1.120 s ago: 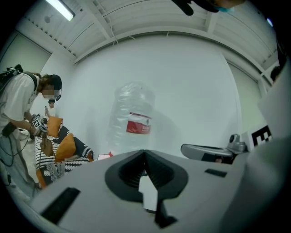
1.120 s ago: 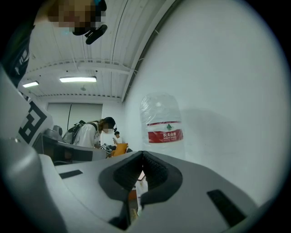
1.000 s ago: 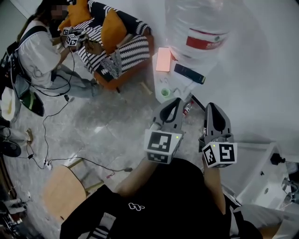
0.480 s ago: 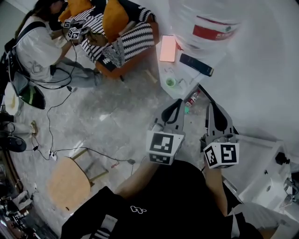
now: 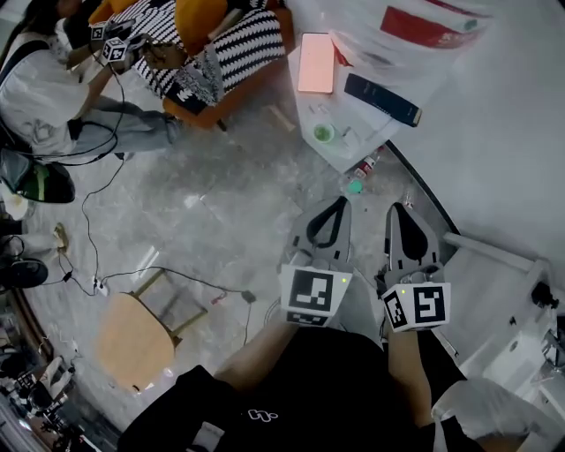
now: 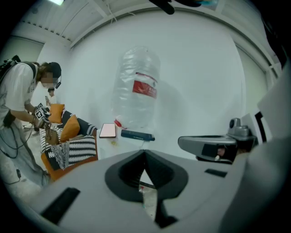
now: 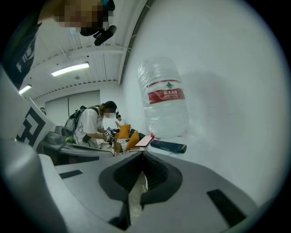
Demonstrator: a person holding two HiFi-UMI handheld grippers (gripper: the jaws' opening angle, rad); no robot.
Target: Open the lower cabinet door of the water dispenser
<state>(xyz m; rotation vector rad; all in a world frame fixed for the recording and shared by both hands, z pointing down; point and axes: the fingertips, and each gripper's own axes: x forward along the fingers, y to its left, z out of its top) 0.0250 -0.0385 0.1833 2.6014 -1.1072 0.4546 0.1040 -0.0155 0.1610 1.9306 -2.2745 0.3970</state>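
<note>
Head view: left hand-held gripper [image 5: 337, 204] and right hand-held gripper [image 5: 395, 210] are both closed and empty, side by side above the floor [image 5: 221, 221], with the water dispenser's bottle [image 5: 424, 22] ahead, well apart, its lower cabinet door not discernible.

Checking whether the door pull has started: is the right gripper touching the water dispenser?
Apart. In the head view, floor shows between the right gripper, shut and empty, and the water dispenser.
</note>
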